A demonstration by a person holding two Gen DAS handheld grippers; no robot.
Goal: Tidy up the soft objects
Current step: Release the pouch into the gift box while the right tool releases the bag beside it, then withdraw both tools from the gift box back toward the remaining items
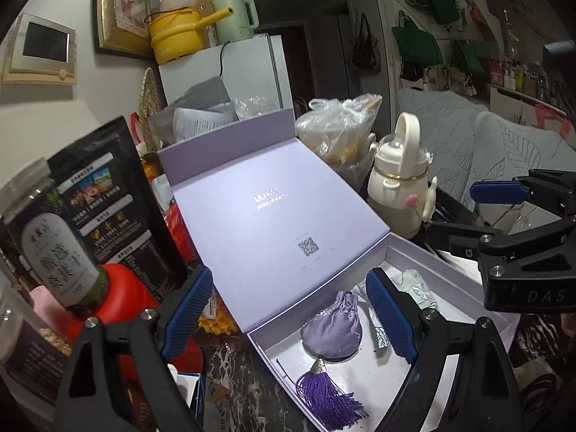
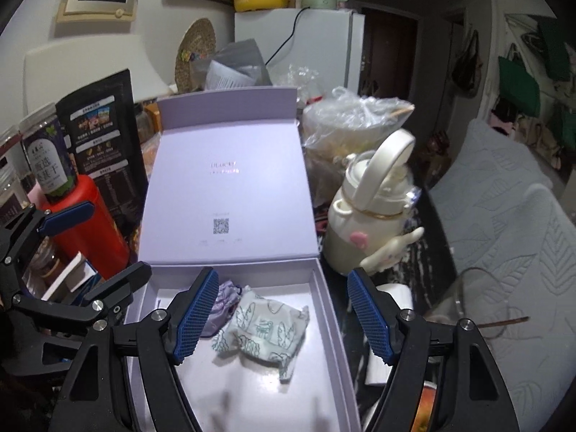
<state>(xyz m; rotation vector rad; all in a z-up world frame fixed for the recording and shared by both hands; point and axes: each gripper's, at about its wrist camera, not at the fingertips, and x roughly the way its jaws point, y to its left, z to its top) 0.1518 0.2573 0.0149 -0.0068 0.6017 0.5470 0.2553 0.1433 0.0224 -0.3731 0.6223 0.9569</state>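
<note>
Both grippers, left gripper and right gripper, hung wide and empty above the lilac box, pouch and cloth already inside, its lid at twelve o'clock probably next to shut.

Lilac box, purple tasselled pouch, white cloth with green line drawings
</note>
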